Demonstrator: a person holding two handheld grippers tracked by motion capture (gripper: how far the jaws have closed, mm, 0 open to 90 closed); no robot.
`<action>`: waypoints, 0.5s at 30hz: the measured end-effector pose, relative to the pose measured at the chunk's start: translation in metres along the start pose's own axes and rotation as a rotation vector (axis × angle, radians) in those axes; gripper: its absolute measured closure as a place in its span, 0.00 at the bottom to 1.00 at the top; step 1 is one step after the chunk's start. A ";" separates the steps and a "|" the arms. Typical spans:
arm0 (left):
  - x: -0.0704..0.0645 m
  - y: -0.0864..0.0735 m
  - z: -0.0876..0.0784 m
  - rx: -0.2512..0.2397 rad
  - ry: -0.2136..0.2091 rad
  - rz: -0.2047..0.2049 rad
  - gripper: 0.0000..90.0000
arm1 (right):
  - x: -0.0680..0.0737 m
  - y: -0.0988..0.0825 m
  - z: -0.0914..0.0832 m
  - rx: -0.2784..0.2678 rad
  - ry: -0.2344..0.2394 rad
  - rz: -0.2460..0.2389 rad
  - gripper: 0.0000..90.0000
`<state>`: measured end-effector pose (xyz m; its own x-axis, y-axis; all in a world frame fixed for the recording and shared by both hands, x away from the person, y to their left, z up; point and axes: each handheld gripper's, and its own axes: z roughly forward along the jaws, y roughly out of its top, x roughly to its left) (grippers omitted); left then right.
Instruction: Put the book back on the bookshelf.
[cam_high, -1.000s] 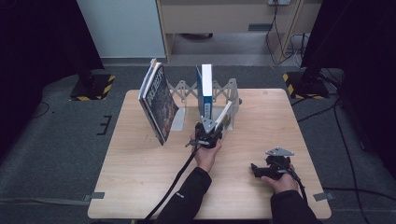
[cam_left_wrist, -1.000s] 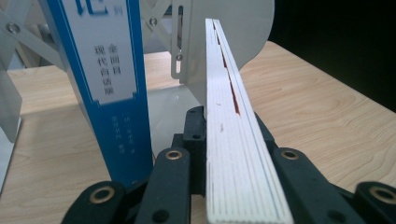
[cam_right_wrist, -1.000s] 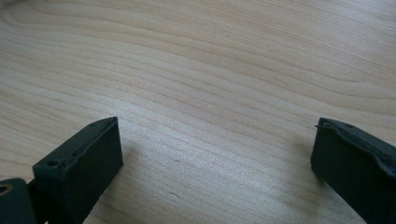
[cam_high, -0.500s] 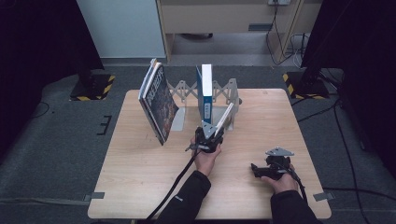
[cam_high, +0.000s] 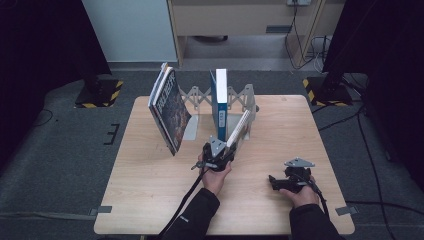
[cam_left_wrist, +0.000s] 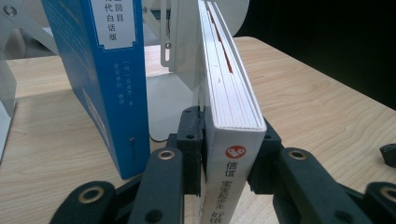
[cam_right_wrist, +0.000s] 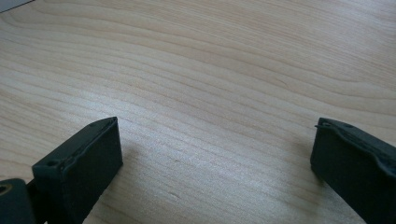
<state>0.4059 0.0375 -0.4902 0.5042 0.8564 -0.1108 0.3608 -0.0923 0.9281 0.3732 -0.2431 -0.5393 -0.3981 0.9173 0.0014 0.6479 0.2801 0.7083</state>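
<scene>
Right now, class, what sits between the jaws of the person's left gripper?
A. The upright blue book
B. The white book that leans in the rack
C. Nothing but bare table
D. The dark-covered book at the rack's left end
B: in the left gripper view the left gripper has a black jaw on each side of the white book, at its spine end, while the blue book stands free beside it.
</scene>
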 end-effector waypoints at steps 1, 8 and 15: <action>-0.001 0.000 0.001 0.000 0.005 0.001 0.79 | 0.000 0.000 0.000 0.000 0.000 0.000 0.03; -0.003 0.006 0.012 0.008 0.010 0.004 0.79 | 0.000 0.000 0.000 0.001 -0.001 0.002 0.02; -0.004 0.003 0.016 0.032 -0.050 0.009 0.72 | 0.000 0.000 0.000 0.000 -0.001 0.005 0.02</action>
<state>0.4173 0.0262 -0.4924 0.5459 0.8290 -0.1215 0.3811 -0.1166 0.9172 0.3732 -0.2426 -0.5393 -0.3941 0.9191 0.0038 0.6497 0.2756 0.7085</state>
